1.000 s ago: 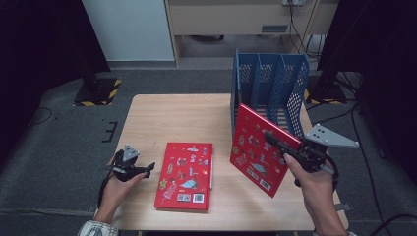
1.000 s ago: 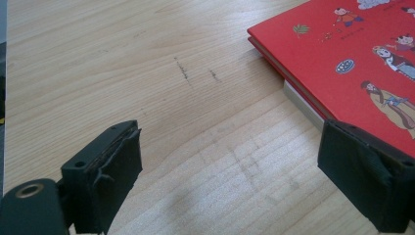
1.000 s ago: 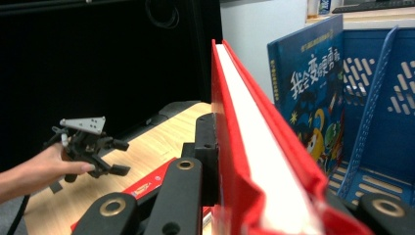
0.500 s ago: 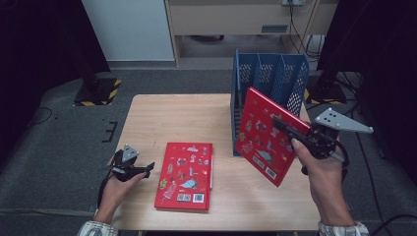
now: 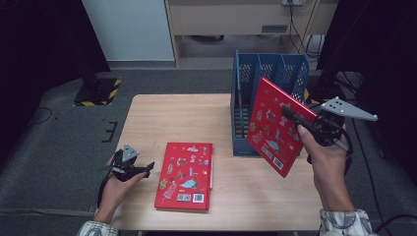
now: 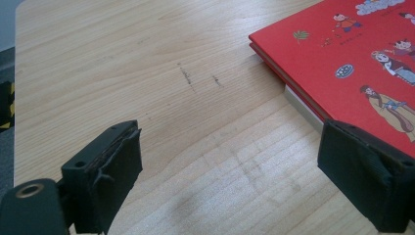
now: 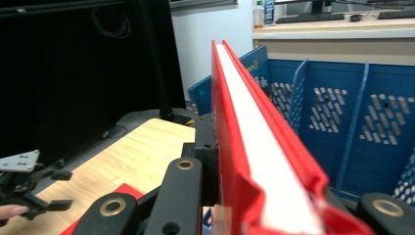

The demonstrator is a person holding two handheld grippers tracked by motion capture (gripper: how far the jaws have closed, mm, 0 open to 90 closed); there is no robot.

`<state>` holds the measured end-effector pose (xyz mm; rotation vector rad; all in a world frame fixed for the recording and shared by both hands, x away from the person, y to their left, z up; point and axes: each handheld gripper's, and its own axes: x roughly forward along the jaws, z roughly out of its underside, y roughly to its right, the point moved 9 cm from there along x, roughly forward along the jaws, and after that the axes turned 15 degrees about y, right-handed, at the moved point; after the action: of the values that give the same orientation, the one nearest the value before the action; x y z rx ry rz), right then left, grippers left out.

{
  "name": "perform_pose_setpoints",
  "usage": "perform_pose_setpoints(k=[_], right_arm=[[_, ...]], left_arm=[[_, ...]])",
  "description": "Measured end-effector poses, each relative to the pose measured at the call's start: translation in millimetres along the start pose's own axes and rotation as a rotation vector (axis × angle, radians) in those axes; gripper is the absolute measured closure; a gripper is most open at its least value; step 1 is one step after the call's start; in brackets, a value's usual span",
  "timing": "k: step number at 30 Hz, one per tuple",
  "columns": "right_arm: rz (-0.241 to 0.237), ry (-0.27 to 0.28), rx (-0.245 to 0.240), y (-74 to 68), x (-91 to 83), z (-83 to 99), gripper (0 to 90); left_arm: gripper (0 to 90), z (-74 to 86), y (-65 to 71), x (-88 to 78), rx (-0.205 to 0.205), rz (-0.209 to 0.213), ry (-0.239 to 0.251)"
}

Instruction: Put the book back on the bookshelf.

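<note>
A red picture book (image 5: 273, 127) hangs tilted in the air in front of the blue file rack (image 5: 269, 73), and my right gripper (image 5: 291, 114) is shut on its upper right edge. In the right gripper view the held book (image 7: 254, 142) runs edge-on between the jaws of my right gripper (image 7: 244, 161), white pages showing, with the rack (image 7: 342, 112) just behind it. A second red book (image 5: 186, 174) lies flat at the table's front middle. Left of it my left gripper (image 5: 142, 169) rests open on the wood. Between the jaws of my left gripper (image 6: 235, 186) there is only bare wood, and that book's corner (image 6: 362, 63) lies by the right jaw.
The wooden table (image 5: 182, 118) has free room at its back left. The rack's divided slots open upward at the back right. Dark floor and a black-and-yellow striped base (image 5: 98, 91) lie beyond the table's left edge.
My right gripper has lifted the red book up and to the right, nearer the rack's top. The left gripper and the flat book have stayed still.
</note>
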<state>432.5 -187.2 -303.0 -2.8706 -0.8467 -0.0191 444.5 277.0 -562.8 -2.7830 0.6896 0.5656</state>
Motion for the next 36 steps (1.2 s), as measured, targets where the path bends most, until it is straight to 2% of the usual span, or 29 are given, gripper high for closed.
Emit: perform_pose_setpoints(k=[16,36], right_arm=[[0.095,-0.002,-0.013,31.2,26.9,-0.1,79.9],[0.161,-0.005,-0.015,49.2,48.5,-0.4,79.9]], left_arm=[[8.4,-0.6,-0.9,-0.2,0.009,-0.002,0.002],[8.4,-0.6,-0.6,-0.4,0.012,0.0,0.003]])
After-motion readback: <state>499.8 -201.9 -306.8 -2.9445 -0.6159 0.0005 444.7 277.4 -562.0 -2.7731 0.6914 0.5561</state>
